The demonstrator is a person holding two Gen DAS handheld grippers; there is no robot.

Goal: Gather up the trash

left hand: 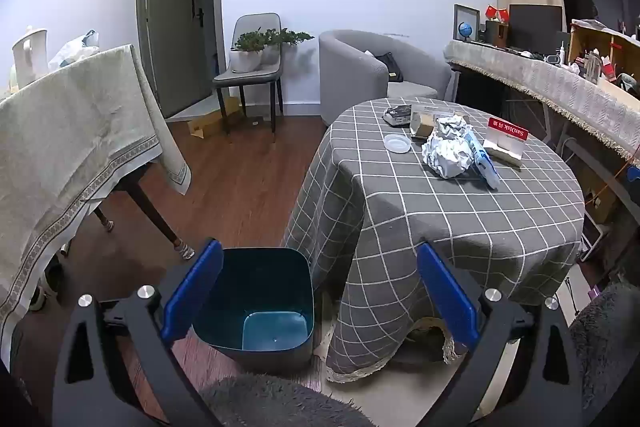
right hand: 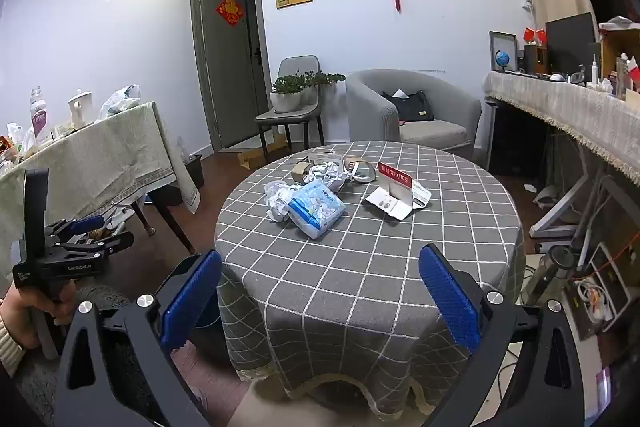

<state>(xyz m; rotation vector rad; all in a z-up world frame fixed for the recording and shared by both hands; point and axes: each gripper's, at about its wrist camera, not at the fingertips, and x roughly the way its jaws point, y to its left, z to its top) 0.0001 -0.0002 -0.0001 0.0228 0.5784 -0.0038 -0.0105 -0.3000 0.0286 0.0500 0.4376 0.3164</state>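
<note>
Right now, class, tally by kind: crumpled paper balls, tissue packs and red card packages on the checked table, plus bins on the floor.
Crumpled paper balls: 2
Tissue packs: 1
Red card packages: 1
Bins: 1
Total: 5

The left wrist camera looks from low beside the round table (left hand: 460, 219), down into the bin (left hand: 260, 303). The right wrist camera sits higher and further right, facing the table (right hand: 360, 267) squarely. Both share the tabletop clutter, armchair (left hand: 372, 75) and door (right hand: 232, 67).
</note>
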